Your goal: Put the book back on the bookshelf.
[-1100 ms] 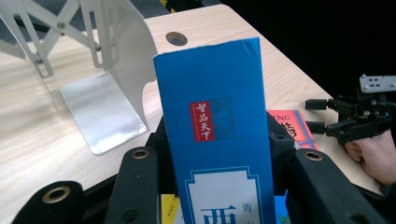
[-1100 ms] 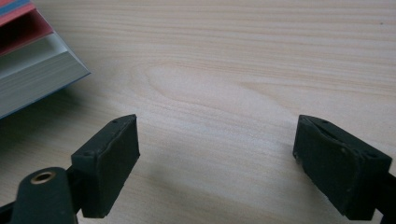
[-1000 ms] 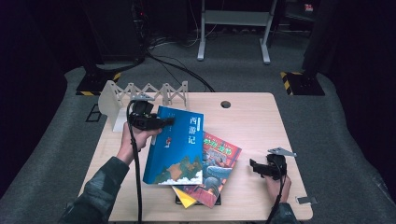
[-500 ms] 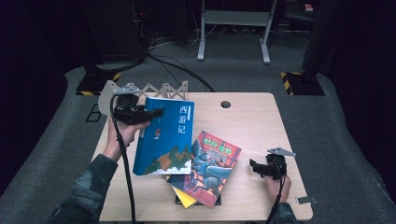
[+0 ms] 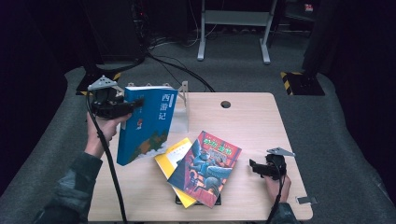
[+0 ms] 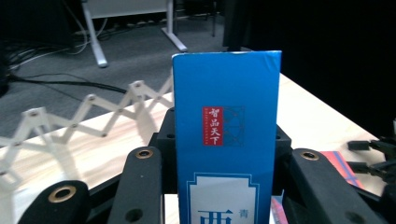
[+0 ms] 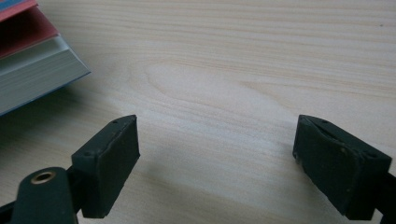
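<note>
Left gripper (image 5: 133,106) clamps blue book (image 5: 144,123), lifted.
Right gripper (image 5: 254,167) rests jaws apart on table (image 5: 261,121), beside book stack (image 5: 201,170).

A lab (dim): floor cables (image 5: 173,65), metal stand (image 5: 233,28), hazard tape (image 5: 299,81).

The left gripper (image 5: 122,108) holds a book (image 5: 145,122) upright above the table's (image 5: 261,126) far left, a folding rack (image 5: 183,100) just behind it. Two stacked books (image 5: 205,167) lie near centre; the right gripper (image 5: 254,167) rests to their right
</note>
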Motion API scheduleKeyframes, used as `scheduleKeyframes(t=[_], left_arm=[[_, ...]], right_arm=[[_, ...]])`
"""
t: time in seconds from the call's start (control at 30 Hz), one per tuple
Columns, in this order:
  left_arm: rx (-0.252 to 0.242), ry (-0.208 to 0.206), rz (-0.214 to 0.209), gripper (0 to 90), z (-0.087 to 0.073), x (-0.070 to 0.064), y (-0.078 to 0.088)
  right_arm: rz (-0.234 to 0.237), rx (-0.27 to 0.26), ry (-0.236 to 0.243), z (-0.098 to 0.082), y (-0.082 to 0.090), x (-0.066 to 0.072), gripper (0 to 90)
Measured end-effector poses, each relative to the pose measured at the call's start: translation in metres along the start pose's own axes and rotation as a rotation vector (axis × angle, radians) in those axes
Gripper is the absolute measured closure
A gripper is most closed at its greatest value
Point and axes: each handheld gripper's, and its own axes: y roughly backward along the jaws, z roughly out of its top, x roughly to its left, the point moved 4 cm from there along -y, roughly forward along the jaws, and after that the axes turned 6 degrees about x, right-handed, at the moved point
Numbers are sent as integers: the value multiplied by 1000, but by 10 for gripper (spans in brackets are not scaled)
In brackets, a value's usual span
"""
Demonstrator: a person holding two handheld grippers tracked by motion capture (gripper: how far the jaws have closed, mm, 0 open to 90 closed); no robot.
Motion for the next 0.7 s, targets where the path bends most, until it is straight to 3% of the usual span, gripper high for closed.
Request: scheduleKeyframes(t=[0.07, 0.23, 0.27, 0.37, 0.5, 0.7], left_arm=[[-8, 20, 18, 619, -1, 7, 4], [-10, 18, 64, 619, -2, 19, 9], [-8, 16, 94, 619, -2, 26, 12], [-15, 31, 126, 618, -3, 34, 16], [-42, 61, 170, 618, -5, 45, 19], [-82, 73, 233, 618, -6, 57, 23]], right_arm=[[0, 0, 2, 0, 0, 0, 136], [-2, 1, 4, 0, 0, 0, 137], [-2, 0, 5, 0, 0, 0, 137], [-3, 0, 7, 0, 0, 0, 138], [-6, 0, 9, 0, 0, 0, 138], [-9, 0, 6, 0, 0, 0, 138]])
